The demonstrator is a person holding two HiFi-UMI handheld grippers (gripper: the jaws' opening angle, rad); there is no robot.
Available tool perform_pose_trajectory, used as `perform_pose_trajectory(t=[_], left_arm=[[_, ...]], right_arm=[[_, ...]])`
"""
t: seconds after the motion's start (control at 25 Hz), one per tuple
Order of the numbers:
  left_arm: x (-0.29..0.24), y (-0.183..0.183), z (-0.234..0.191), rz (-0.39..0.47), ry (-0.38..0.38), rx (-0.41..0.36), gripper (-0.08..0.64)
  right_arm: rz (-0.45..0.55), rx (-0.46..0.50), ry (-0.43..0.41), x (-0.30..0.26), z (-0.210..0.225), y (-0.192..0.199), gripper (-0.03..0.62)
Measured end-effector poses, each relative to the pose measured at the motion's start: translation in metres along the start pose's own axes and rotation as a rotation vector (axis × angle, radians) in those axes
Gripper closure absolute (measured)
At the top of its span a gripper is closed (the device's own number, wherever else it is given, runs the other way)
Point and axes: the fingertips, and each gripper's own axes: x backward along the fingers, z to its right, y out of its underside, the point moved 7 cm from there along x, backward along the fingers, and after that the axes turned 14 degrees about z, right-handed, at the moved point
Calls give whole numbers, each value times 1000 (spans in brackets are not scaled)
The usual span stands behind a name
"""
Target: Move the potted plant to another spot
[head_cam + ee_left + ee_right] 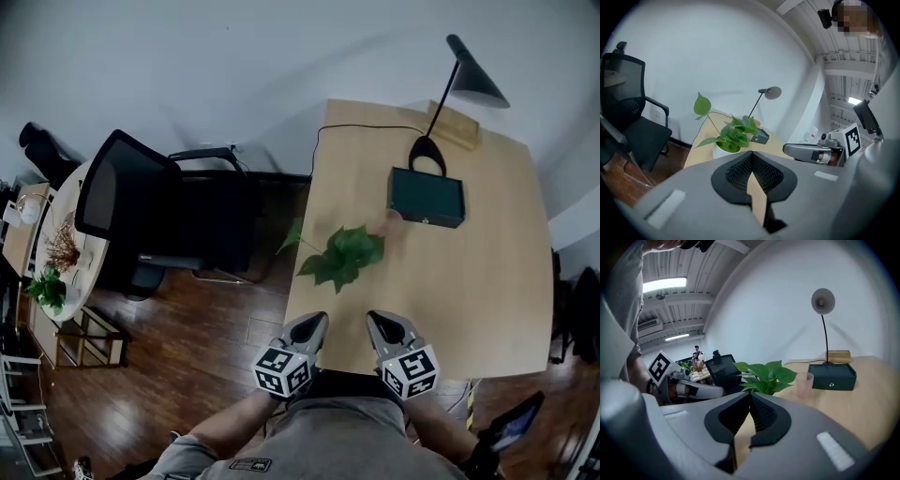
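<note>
The potted plant [342, 255], green-leaved in a white pot, stands on the wooden table [487, 300] left of its middle. In the left gripper view the plant [733, 133] is straight ahead; in the right gripper view the plant [766, 376] is slightly right. My left gripper [317, 321] and right gripper [375, 321] hover side by side at the table's front edge, short of the plant and touching nothing. Both are shut and empty: the left gripper [751, 153] and the right gripper [750, 393] each show their tips meeting.
A pink cup [804, 383] stands just right of the plant. Behind it are a dark green box [427, 197], a black desk lamp [469, 75] and a wooden block [455, 122]. A black office chair [159, 211] stands left of the table, beyond it a round side table [89, 272].
</note>
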Motion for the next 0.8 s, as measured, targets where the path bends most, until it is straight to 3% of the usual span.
perform_pose_trajectory(t=[0.28,0.44,0.64,0.8], left_arm=[[-21,20,-21,-51,-74,5,568],[-33,32,-32,-76,-96,3,568],[-28,42,-43,-121,-130,9,568],[-23,47,-49,-140,-153,10,568]], right_arm=[[-92,107,-82,-38,26,41,566],[-132,168,-146,-63,33,59,444],[-207,272,-178,-91,33,80,241],[-214,315,-184,-115,38,90,147]])
